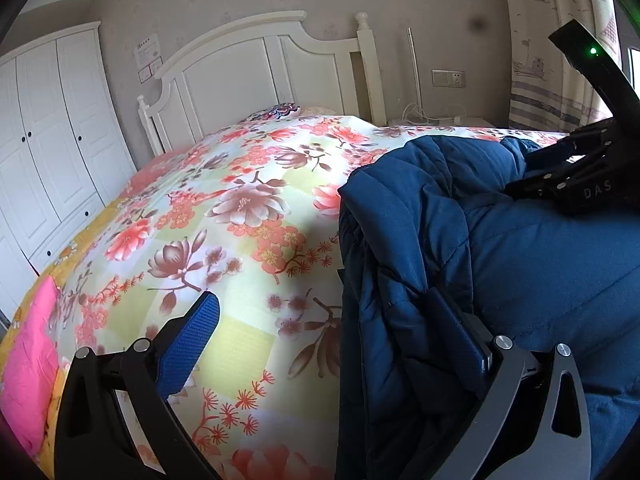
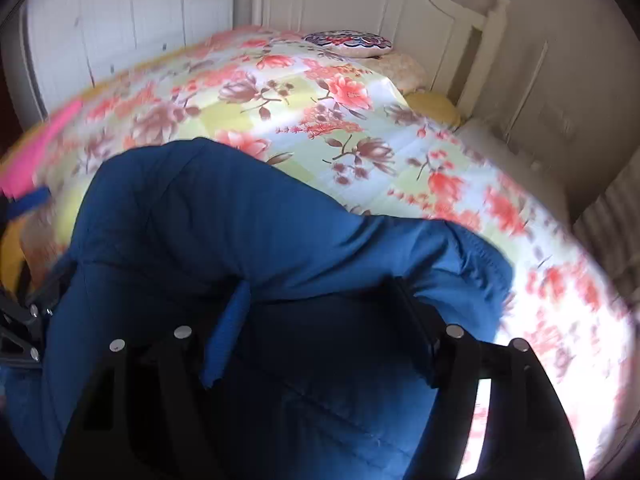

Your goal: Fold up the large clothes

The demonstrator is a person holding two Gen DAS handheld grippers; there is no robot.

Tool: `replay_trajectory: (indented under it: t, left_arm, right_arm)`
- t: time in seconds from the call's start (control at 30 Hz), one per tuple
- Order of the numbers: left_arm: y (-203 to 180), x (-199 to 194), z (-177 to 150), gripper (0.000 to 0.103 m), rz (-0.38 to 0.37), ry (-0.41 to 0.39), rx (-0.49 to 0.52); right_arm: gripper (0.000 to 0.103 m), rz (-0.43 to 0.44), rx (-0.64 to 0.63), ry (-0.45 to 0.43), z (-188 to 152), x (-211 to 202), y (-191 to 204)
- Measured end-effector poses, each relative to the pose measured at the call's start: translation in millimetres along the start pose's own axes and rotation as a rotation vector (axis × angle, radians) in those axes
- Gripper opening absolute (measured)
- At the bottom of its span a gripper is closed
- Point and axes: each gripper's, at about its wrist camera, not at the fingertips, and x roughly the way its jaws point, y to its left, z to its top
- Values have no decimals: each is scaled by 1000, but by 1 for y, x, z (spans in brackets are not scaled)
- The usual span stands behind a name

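Your left gripper [image 1: 332,328] has its fingers wide apart; the navy quilted jacket [image 1: 460,240] on the floral bedspread [image 1: 240,208] drapes against its right finger, the left finger over bare quilt. Your right gripper [image 2: 320,320] also stands apart, unclamped, jacket fabric bunched between and beyond its fingers.

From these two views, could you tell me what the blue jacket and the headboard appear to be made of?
The blue jacket looks like a padded synthetic shell, perhaps nylon or polyester: stitched quilting lines, puffy folds and a slight sheen. The headboard appears to be white-painted wood, with raised panels, moulded edges and turned posts; the paint hides whether it is solid timber.
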Motion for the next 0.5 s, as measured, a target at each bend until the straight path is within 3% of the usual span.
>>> replay_trajectory:
  t: [0.27,0.3,0.4,0.47,0.5]
  left_arm:
    - [-1,0,3,99,-10,22,17]
    - [-1,0,5,99,-9,29,28]
    - [-5,-5,12,99,5,58,87]
    - [-3,-9,17,98,-30,100,93]
    - [3,-12,20,98,-83,128,70]
  right_arm:
    - [71,-18,28,-45,-5,-19,3]
    - [72,-10,69,-64,-11,-33,2]
    - [91,38,143,-84,-38,-65,3]
    - [92,66,159,-78,-57,-79,6]
    - [94,81,168,-77,-66,-86,6]
